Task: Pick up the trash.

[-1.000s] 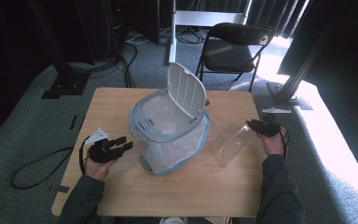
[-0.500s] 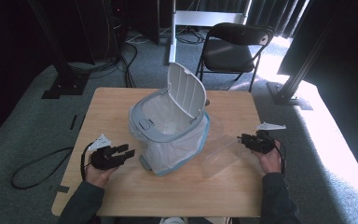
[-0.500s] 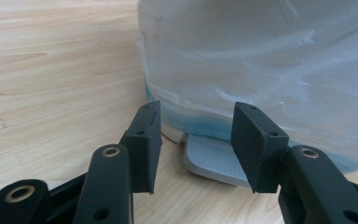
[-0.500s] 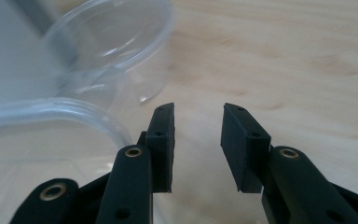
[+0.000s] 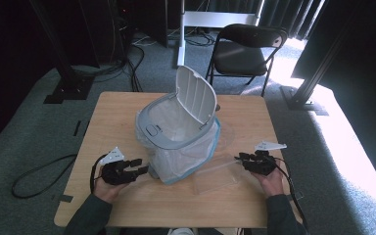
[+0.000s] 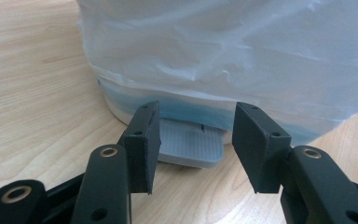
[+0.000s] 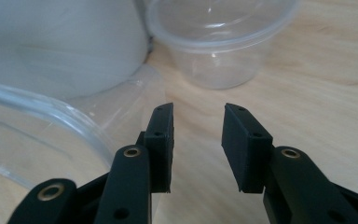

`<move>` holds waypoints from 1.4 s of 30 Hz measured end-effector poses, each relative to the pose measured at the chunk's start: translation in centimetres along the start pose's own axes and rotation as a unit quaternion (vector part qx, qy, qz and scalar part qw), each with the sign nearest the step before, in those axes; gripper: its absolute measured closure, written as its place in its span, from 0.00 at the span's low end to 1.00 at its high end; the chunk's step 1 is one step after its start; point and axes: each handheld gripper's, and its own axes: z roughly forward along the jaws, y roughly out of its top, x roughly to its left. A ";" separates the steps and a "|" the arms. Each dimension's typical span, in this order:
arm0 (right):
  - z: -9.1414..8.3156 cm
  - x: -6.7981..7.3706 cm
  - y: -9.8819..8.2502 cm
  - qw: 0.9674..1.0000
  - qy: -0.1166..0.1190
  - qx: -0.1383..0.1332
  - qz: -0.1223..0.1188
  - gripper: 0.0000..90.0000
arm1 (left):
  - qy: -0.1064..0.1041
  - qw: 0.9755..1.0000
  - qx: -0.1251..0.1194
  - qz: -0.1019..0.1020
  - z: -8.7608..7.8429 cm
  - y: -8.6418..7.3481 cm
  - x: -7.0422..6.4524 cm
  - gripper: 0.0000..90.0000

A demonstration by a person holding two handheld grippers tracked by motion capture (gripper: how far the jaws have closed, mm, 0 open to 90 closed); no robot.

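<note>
Centrally, we see a white pedal bin (image 5: 178, 132), lid up, bag-lined; both tools, left (image 5: 139, 169) and right (image 5: 240, 157), gape empty.

The bin (image 5: 178, 128) is showing white w/ a grey rim, and its lid (image 5: 195, 97) is looking white w/ ribs. The liner bag (image 6: 223, 56) is appearing milky white, w/ a pale blue band at the bottom. The pedal (image 6: 192, 145) is showing grey w/ a fine ribbed pattern. The table (image 5: 254, 112) is showing light wood w/ a soft grain. The left gripper (image 6: 193, 144) and right gripper (image 7: 196, 140) are both looking black w/ brass-coloured rivets. The tray (image 5: 218, 172) and the cup (image 7: 219, 42) are appearing clear, no colour. The chair (image 5: 247, 46) is showing black; the floor (image 5: 24, 132) is looking dark grey-green.
</note>
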 end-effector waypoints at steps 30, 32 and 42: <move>0.6 5.6 -2.2 0.996 0.061 0.044 -0.051 0.74 | -0.075 0.996 0.025 0.034 -0.6 -1.2 -3.1 0.58; 0.7 5.8 -2.2 0.996 0.062 0.044 -0.052 0.74 | -0.084 0.996 0.022 0.037 -0.9 -0.9 -3.3 0.58; 0.9 6.2 -2.2 0.995 0.063 0.046 -0.055 0.73 | -0.131 0.989 0.016 0.064 -1.1 1.0 -5.6 0.62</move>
